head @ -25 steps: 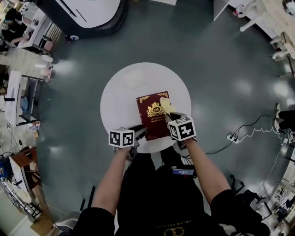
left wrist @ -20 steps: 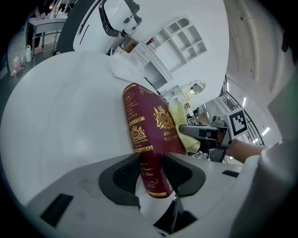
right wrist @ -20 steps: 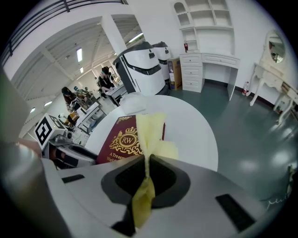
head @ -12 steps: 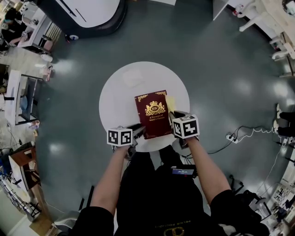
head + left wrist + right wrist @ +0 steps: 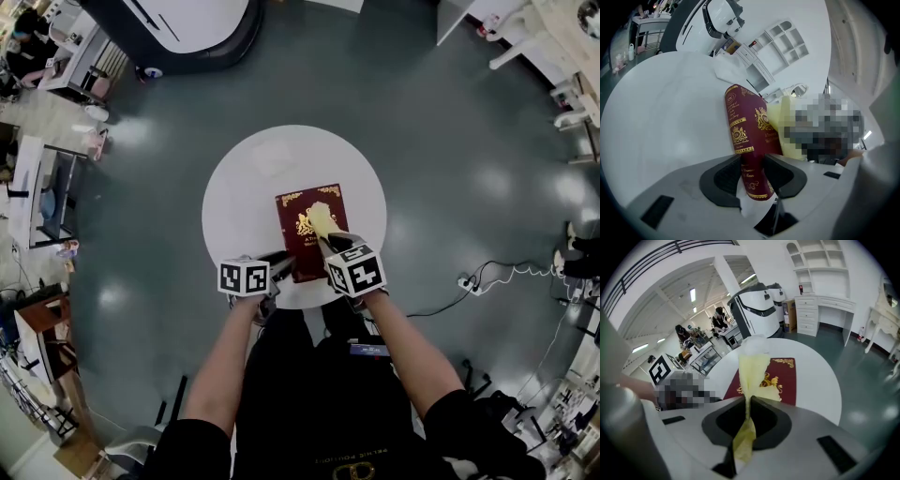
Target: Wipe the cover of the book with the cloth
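Two grips | maroon gold-crested hardcover book (image 5: 294,246) is being clamped by left gripper (image 5: 752,176) | thin yellow cloth (image 5: 751,369) is being pinched over it by near-closed right gripper (image 5: 747,414).

Maroon gold-crested book (image 5: 308,231) lies flat, yellow cloth (image 5: 320,218) draped across it.
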Demonstrator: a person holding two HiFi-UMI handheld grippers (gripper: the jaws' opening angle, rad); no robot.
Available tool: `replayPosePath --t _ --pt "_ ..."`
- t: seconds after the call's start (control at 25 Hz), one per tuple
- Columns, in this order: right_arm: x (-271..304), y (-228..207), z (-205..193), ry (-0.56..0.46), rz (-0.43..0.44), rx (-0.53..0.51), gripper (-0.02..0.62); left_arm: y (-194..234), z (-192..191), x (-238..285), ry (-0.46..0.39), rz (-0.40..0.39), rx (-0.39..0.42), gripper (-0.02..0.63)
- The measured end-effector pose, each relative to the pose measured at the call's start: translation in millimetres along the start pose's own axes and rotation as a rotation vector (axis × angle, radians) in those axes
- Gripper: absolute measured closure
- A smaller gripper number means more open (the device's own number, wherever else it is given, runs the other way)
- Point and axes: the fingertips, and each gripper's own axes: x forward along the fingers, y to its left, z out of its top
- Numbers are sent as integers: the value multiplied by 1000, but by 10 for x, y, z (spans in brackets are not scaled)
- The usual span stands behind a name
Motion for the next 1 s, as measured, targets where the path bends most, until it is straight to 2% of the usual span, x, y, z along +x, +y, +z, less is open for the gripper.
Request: replayPosePath --t 0.36,0.64,1.0 --pt "286 501 -129 68 73 -59 517 -11 6 7 -7 -12 -8 456" --pt "393 500 -196 87 83 -34 517 11 6 -3 -12 -24 -21 459" --pt "368 469 -196 81 68 -50 517 10 -1 -14 -3 -25 -15 459"
